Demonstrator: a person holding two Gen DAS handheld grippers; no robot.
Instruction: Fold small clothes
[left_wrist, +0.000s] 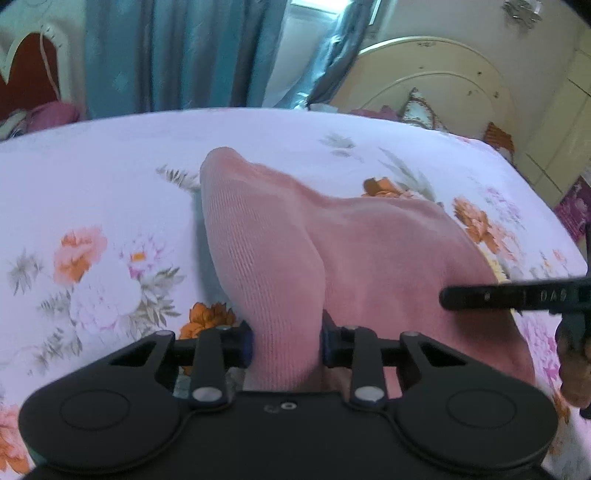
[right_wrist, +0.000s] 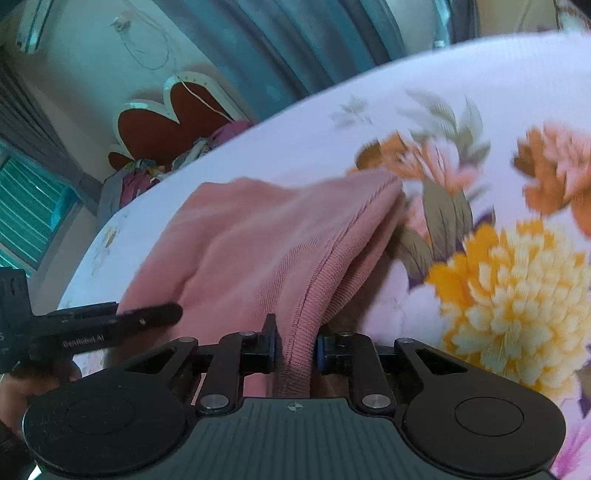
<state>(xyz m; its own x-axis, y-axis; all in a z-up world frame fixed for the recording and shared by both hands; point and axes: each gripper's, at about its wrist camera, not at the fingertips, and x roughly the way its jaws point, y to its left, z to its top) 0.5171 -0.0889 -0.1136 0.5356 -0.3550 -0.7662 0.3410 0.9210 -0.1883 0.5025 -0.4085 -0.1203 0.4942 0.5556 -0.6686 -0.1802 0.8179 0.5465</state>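
A pink knitted garment (left_wrist: 354, 236) lies bunched on the floral bedsheet (left_wrist: 92, 177). My left gripper (left_wrist: 286, 345) is shut on a raised fold of it near the front edge. The garment also shows in the right wrist view (right_wrist: 240, 243), where my right gripper (right_wrist: 295, 349) is shut on its ribbed hem. The right gripper's finger enters the left wrist view at the right (left_wrist: 491, 297). The left gripper's finger enters the right wrist view at the left (right_wrist: 110, 321). Both hold the cloth lifted off the bed.
The floral bedsheet (right_wrist: 498, 258) covers the bed. A cream headboard (left_wrist: 436, 81) stands at the back right, teal curtains (left_wrist: 177, 55) behind. A red heart-shaped chair back (right_wrist: 173, 122) with piled clothes stands beyond the bed's far edge.
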